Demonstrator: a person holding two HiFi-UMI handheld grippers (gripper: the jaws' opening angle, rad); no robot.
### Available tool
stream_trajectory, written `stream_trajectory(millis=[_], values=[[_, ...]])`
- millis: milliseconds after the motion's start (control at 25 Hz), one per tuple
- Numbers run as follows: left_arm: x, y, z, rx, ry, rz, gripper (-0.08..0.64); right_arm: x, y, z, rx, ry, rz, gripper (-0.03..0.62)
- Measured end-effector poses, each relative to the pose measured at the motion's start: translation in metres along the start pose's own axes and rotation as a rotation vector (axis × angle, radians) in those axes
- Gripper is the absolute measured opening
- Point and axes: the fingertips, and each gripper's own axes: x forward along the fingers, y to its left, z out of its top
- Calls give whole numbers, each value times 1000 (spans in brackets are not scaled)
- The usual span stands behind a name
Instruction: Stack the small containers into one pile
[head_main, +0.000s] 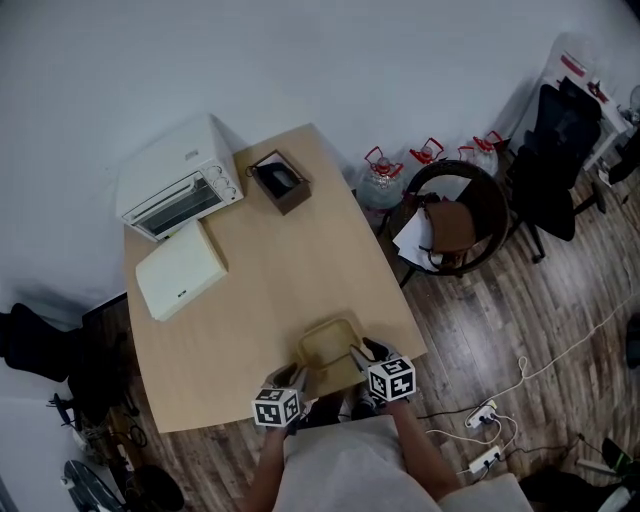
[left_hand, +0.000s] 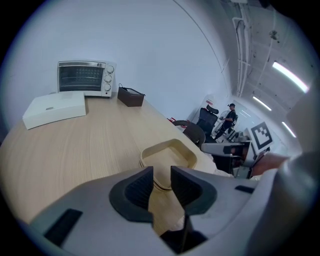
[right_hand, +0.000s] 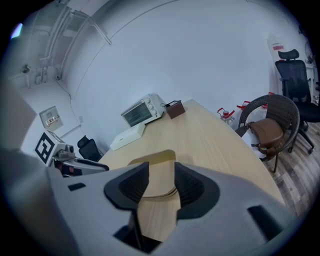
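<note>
Pale wood makes up the counter, the largest thing here. At its far left corner stands a white toaster oven, with a flat white box just near of it and a small brown box to its right. The stack of containers, tan and square with rounded corners, sits at the near edge, flanked by the left hand-held gripper and the right hand-held gripper.

Only the head view shows the wicker chair and water bottles on the floor to the right.

The left gripper view alone reveals layered rims on the stack. Its jaws stand apart, pinching nothing, with the stack's near rim just beyond them.

From the right gripper view, those jaws are likewise parted around empty air, the stack just ahead.
</note>
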Motion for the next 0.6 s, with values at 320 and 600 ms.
stream_trajectory(millis=[320, 600], values=[[-13, -13, 6, -8, -83, 16, 103, -20, 19, 2, -46, -23, 51, 161], [-16, -31, 0, -2, -137, 12, 103, -35, 28, -5, -105, -27, 85, 161]])
